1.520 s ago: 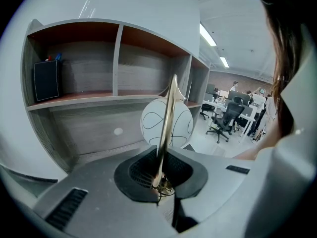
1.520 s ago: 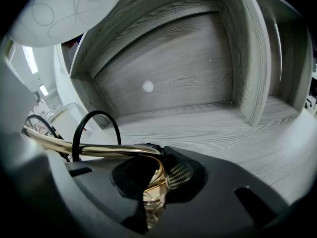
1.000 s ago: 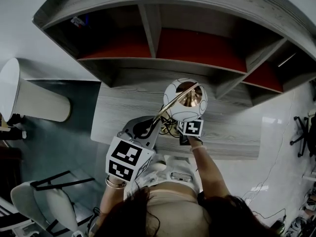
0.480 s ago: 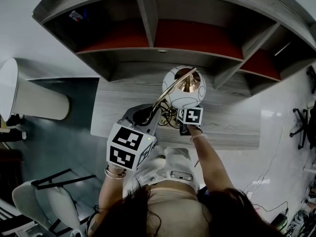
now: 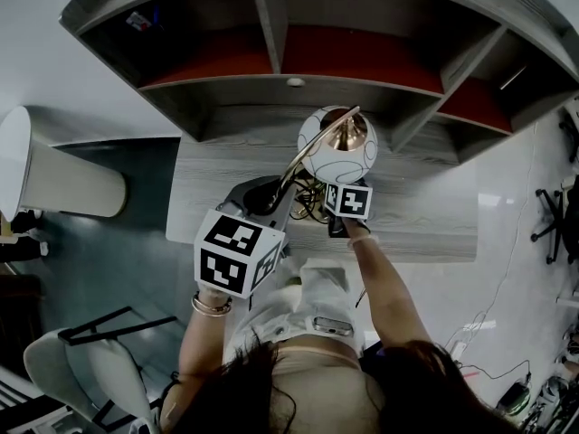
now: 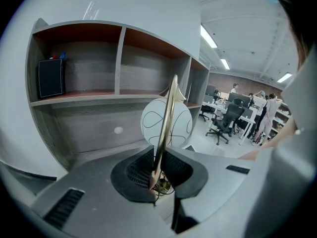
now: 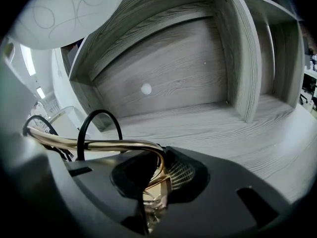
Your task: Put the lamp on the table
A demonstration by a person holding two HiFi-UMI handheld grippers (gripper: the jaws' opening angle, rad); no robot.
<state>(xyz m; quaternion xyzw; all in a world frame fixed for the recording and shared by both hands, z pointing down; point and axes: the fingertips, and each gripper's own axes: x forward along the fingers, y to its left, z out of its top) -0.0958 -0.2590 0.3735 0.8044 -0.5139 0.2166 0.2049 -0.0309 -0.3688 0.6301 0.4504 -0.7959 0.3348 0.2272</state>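
plainly the lamp [image 5: 337, 145] is up in the air over the desk [image 5: 425, 215], carried by both grippers and not yet set down. the left gripper [image 6: 158, 182] is clenched on the low end of the brass stem [image 6: 166, 128], which rises out of its jaws and tilts away toward the white globe [image 6: 166, 123]. the right gripper [image 7: 153, 192] is clamped on a curved brass piece of the same lamp, with a loop of black cord [image 7: 99, 123] just beside its jaws and the globe hanging above it at the upper left of its view.

in the head view the long axis runs from the left gripper, near the front edge of the desk, up and away to the globe, which sits over the back edge, close under the shelf [image 5: 362, 61]. the right gripper is the nearer of the two to the globe, just below it; the left one is lower down the stem and closer to the person.

the lamp's foot is hidden behind the jaws, so i cannot tell how far it stands off the wood. judging by the lean, the coming move calls for bringing the stem upright and lowering both grippers together onto the bare desk toward the back edge, with the globe kept off the shelf.
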